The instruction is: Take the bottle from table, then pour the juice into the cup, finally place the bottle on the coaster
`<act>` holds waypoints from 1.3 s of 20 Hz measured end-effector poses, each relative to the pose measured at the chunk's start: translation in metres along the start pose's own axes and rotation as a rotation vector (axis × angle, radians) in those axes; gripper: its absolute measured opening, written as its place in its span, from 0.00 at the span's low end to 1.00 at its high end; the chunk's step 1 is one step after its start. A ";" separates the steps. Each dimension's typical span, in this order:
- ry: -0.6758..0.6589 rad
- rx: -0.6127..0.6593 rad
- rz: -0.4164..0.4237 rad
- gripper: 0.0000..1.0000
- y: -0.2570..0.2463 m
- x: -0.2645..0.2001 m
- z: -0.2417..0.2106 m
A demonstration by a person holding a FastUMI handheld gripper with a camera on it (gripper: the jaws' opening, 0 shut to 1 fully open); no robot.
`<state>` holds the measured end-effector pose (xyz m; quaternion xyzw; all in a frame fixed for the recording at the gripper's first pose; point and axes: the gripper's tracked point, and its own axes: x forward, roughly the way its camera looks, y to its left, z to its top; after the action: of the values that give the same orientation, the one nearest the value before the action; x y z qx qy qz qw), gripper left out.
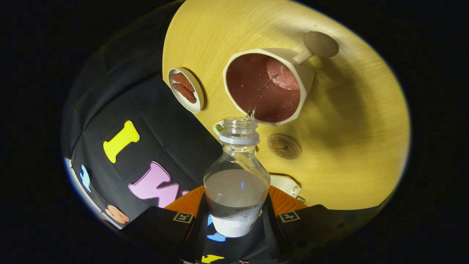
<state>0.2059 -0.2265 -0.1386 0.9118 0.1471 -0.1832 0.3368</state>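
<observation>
We can read no text outright. The bottle [236,183] carries a band of small print on its label, too blurred for us to make out. The round coaster [284,146] on the table [351,121] bears a ring of lettering around a small emblem, also illegible. Square coded markers [183,217] sit beside the jaws, which press on the bottle.

The bottle [236,176] is clear, with a white label band at its base and a pale ring under its open neck; the liquid in it looks colourless. The cup [269,84] is cream outside and reddish-brown inside. The table [359,124] is light yellow wood with fine grain. The coaster [284,146] is tan with a dark printed emblem. A small cream dish [185,90] carries two reddish-brown pieces.
</observation>
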 end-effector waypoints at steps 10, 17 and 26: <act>0.051 0.173 -0.027 0.69 0.008 -0.008 0.001; 0.086 0.252 -0.028 0.69 0.012 -0.010 -0.002; 0.102 0.304 -0.028 0.69 0.025 -0.015 -0.006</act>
<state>0.2037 -0.2429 -0.1133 0.9583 0.1473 -0.1614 0.1842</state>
